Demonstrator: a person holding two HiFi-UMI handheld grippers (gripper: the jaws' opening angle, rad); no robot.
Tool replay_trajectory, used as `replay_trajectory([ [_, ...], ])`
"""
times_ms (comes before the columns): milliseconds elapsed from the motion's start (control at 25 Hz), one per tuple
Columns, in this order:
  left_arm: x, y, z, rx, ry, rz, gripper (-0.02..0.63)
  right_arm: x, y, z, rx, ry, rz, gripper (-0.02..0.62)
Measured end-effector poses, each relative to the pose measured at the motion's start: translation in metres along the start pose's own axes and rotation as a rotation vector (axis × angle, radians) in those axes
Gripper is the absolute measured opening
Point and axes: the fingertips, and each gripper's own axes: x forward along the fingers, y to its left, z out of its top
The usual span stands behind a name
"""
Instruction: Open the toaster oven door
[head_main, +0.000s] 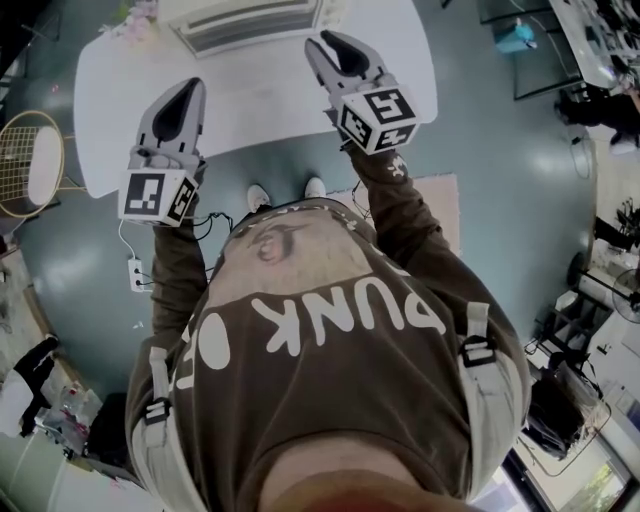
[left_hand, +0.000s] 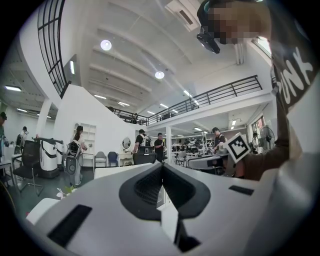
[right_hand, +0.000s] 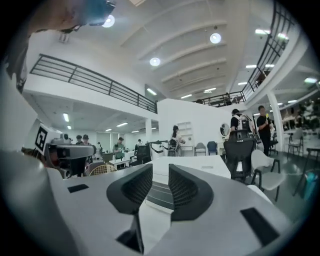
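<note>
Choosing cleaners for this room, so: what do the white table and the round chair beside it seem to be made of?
The white table has a smooth, matte top with even colour and no grain, so probably laminate or painted board. The round chair shows a tan open lattice on a thin frame, likely rattan or coated wire; it is too small to tell which.

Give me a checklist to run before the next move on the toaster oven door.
1. Right gripper ready to take a handle: ok, its jaws stand apart with nothing between them.
2. Left gripper out of the way: ok, jaws together, empty, off to the side of the toaster oven.
3. Oven within the right gripper's line: ok, its slatted surface shows just beyond the jaws.
4. Oven seated on the white table: ok.
5. Door handle located: cannot tell, no view shows it.
6. Door shut: cannot tell.
</note>
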Motion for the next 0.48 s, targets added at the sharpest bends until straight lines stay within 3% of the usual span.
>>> replay_trajectory([
  [120,0.003,0.005,-0.001,-0.004,0.004,-0.002,0.003,0.022,-0.031,-0.012,0.060,0.028,-0.045,0.118],
  [320,0.002,0.019,-0.007,-0.014,0.013,-0.001,0.003,0.067,-0.073,-0.033,-0.009,0.140,-0.121,0.127],
  [480,0.002,0.022,-0.010,-0.021,0.016,-0.002,0.003,0.095,-0.107,-0.049,0.006,0.245,-0.188,0.127],
])
